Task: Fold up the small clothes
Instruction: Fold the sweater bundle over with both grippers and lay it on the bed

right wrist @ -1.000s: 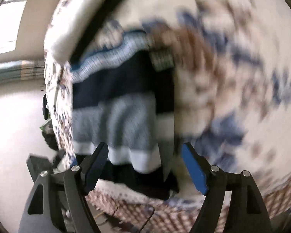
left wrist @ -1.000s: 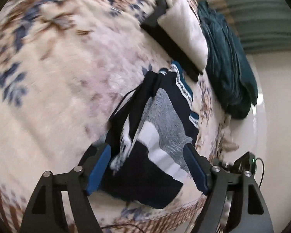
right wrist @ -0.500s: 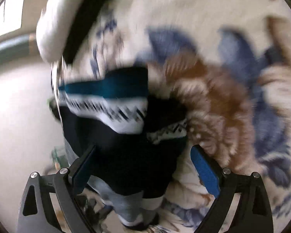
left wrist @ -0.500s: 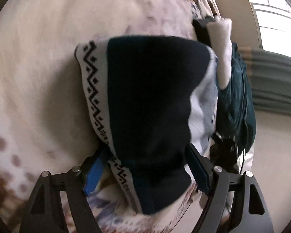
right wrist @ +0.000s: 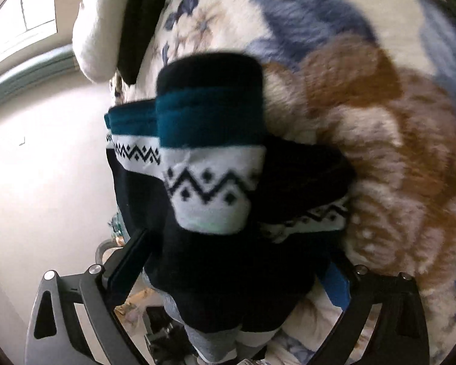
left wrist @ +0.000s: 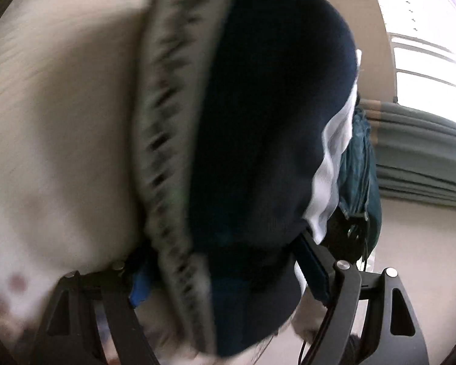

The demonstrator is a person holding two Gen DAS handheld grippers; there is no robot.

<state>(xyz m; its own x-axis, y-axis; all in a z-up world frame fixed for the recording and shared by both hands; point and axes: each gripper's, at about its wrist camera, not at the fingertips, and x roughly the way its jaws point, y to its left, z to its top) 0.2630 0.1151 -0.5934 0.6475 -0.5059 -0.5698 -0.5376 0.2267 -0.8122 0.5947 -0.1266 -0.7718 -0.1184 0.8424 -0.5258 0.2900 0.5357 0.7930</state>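
Fleecy floral bedspread (right wrist: 380,140) is lying beneath the small knit sweater (right wrist: 215,182), which is hanging doubled between both tools: left hand-held gripper (left wrist: 228,270) and right hand-held gripper (right wrist: 237,270) are each clamping a folded edge, probably for carrying the fold across.

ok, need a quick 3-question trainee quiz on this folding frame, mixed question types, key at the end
1. True or false: the sweater fills the space between the jaws of both the left gripper and the right gripper.
2. Multiple choice: in the right wrist view, the band directly above the white zigzag stripe is A) red B) teal C) yellow.
3. Fill in: the sweater lies over a floral ______.

Key: 1 true; 2 B; 3 blanket.
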